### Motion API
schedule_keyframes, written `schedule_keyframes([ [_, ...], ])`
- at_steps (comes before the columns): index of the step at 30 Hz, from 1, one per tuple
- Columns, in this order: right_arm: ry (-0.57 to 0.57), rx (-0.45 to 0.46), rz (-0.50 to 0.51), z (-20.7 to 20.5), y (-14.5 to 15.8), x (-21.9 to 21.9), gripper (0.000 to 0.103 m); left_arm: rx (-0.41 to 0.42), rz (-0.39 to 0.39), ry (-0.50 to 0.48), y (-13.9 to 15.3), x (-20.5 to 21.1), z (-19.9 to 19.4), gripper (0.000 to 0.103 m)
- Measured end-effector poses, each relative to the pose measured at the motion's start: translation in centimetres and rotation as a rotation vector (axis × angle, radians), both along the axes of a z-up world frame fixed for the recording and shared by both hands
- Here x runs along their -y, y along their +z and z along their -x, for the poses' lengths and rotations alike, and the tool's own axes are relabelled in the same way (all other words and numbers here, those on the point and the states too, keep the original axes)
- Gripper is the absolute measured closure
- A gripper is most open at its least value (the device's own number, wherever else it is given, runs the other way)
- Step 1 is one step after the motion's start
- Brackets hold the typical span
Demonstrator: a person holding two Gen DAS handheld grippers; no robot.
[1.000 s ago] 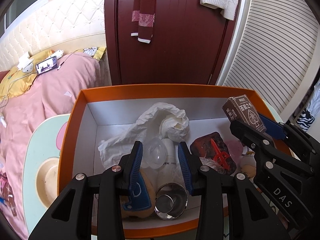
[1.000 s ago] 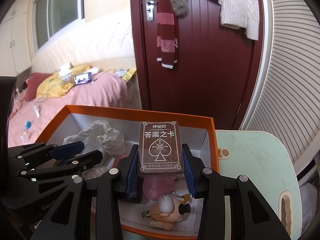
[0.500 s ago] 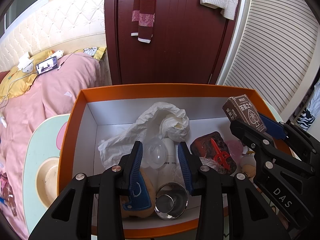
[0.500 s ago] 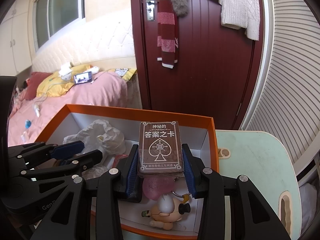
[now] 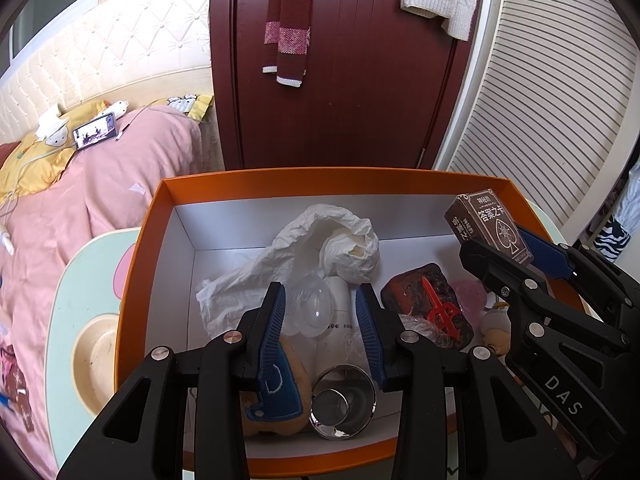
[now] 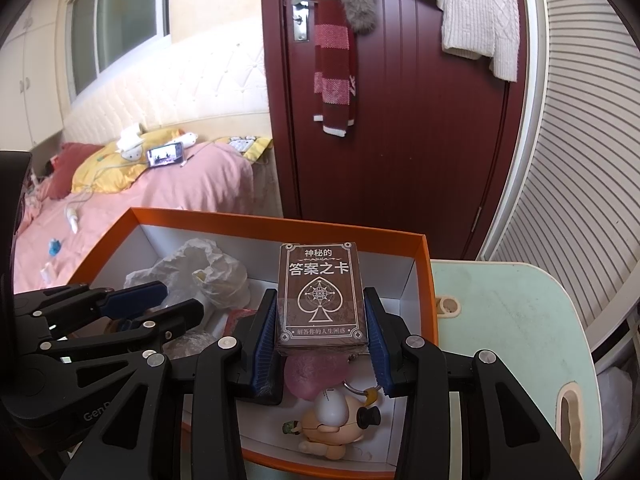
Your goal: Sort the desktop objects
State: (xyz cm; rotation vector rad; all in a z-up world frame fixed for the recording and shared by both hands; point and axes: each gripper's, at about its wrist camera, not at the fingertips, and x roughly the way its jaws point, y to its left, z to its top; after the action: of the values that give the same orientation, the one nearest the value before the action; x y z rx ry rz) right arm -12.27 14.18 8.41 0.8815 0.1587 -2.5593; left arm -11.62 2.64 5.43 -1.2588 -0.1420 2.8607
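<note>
My right gripper (image 6: 322, 312) is shut on a brown card box (image 6: 322, 296) with a spade emblem, held above the right part of the orange box (image 6: 426, 272). The same card box (image 5: 488, 222) shows at the right of the left wrist view. My left gripper (image 5: 320, 312) hangs open over the orange box (image 5: 132, 272), nothing between its fingers. Below it lie a clear plastic dome (image 5: 310, 306), a white bottle (image 5: 340, 320), a metal cup (image 5: 344, 402) and a plush toy (image 5: 276, 392).
Inside the box also lie crumpled white paper (image 5: 320, 244), a dark red case with a red sword (image 5: 430, 306), a pink pouch (image 6: 314, 372) and a small doll figure (image 6: 332, 420). The box sits on a pale green table (image 6: 508, 320). A pink bed (image 5: 80, 200) and a door stand behind.
</note>
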Motion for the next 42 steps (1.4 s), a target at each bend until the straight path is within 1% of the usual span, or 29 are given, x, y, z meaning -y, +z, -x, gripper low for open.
schedule_keyframes([
  [5, 0.001, 0.0, -0.005, 0.0, 0.0, 0.2, 0.063, -0.001, 0.0, 0.003, 0.0, 0.1, 0.1, 0.063],
  [6, 0.002, -0.001, -0.008, 0.0, 0.0, 0.2, 0.062, -0.001, 0.0, 0.005, -0.1, 0.1, 0.1, 0.054],
  [7, 0.003, -0.002, -0.012, 0.0, 0.0, 0.3, 0.059, 0.0, 0.002, 0.009, -0.1, 0.1, 0.1, 0.053],
  [8, 0.009, -0.005, -0.018, -0.1, 0.0, 0.4, 0.059, 0.005, 0.004, 0.016, -0.1, 0.1, 0.2, 0.053],
  [19, 0.021, -0.003, -0.032, 0.0, 0.2, 0.3, 0.058, 0.031, 0.009, 0.029, -0.1, -0.1, 0.5, 0.052],
  [24, 0.02, 0.009, -0.021, 0.0, 0.3, 0.2, 0.058, 0.006, 0.013, 0.048, 0.9, 0.0, -0.2, 0.052],
  [26, 0.018, 0.014, -0.006, 0.0, 0.5, 0.1, 0.055, -0.006, 0.015, 0.056, 1.4, 0.0, -0.4, 0.052],
  [27, 0.004, 0.004, -0.001, -0.2, 0.7, -0.1, 0.047, -0.021, 0.012, 0.061, 1.8, 0.1, -0.7, 0.052],
  [28, -0.016, -0.017, -0.003, -0.5, 1.1, -0.2, 0.038, -0.044, 0.008, 0.07, 2.5, 0.2, -1.2, 0.049],
  [29, -0.029, -0.042, -0.003, -0.8, 1.5, -0.4, 0.035, -0.06, 0.009, 0.084, 3.0, 0.4, -1.6, 0.038],
  [30, -0.033, -0.06, 0.004, -1.1, 2.0, -0.6, 0.034, -0.079, 0.01, 0.1, 3.5, 0.7, -2.0, 0.03],
  [32, -0.034, -0.083, 0.018, -1.7, 2.9, -1.0, 0.032, -0.135, -0.008, 0.123, 4.8, 1.3, -3.4, 0.026],
  [34, -0.029, -0.096, 0.028, -2.6, 3.7, -1.2, 0.027, -0.181, -0.049, 0.131, 5.8, 1.8, -4.9, 0.025],
  [35, -0.027, -0.104, 0.029, -3.1, 3.9, -1.2, 0.027, -0.185, -0.062, 0.13, 6.0, 1.9, -5.5, 0.022],
  [38, -0.017, -0.103, 0.028, -4.9, 4.2, -1.1, 0.027, -0.164, -0.078, 0.12, 6.0, 2.1, -7.4, 0.021],
  [42, -0.024, -0.067, 0.023, -7.5, 3.3, -1.3, 0.026, -0.113, -0.045, 0.118, 4.4, 1.8, -9.1, 0.021],
])
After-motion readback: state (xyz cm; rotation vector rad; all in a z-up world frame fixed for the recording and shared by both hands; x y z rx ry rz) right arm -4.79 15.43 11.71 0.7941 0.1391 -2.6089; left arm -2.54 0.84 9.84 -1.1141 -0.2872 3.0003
